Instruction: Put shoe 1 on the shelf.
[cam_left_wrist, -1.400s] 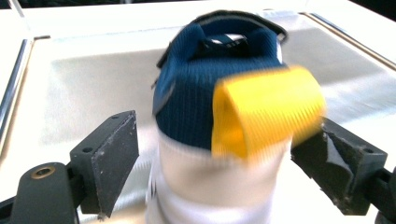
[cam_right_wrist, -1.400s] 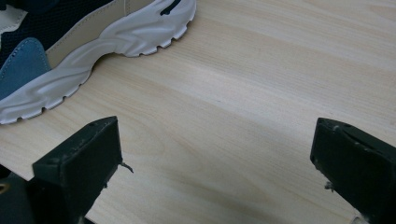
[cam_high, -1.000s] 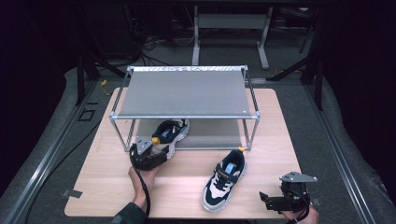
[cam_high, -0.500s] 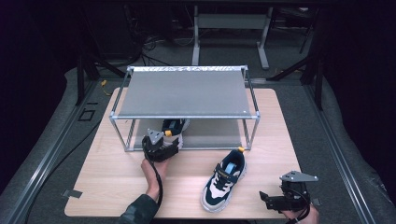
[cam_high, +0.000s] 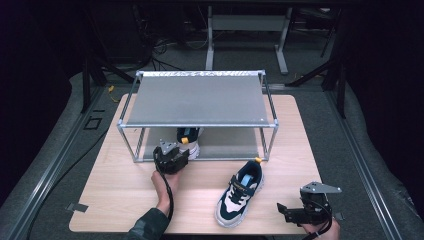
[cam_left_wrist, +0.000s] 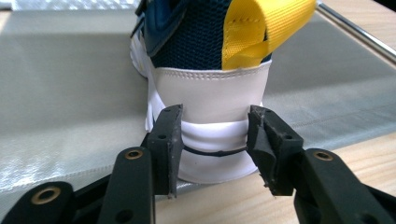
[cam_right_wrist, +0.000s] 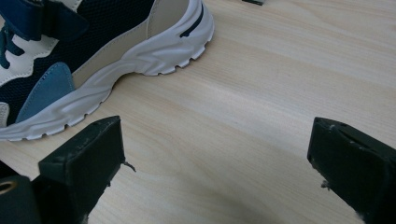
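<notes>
1. Take the metal rack (cam_high: 200, 100) on the wooden table (cam_high: 120, 190) as your landmark: it has two mesh shelves, and its lower shelf (cam_left_wrist: 60, 84) sits just above the tabletop.
2. One shoe (cam_high: 189, 142) stands on that lower shelf near the rack's front edge, with its heel and yellow pull tab (cam_left_wrist: 261, 32) facing you.
3. Your left gripper (cam_left_wrist: 214, 140) is at the rack's front, level with the lower shelf. Its jaws have just been closing, and the shoe's white heel is between them; the pads lie against the heel's two sides, though you cannot tell how firmly they press.
4. The second shoe (cam_high: 241, 192) lies on the table in front of the rack's right front leg, toe toward you, well apart from the first.
5. Your right gripper (cam_high: 300, 212) rests at the table's near edge, right of that second shoe. Its jaws stand wide apart over bare wood with nothing between them; the shoe's sole passes just beyond its left jaw.
</notes>
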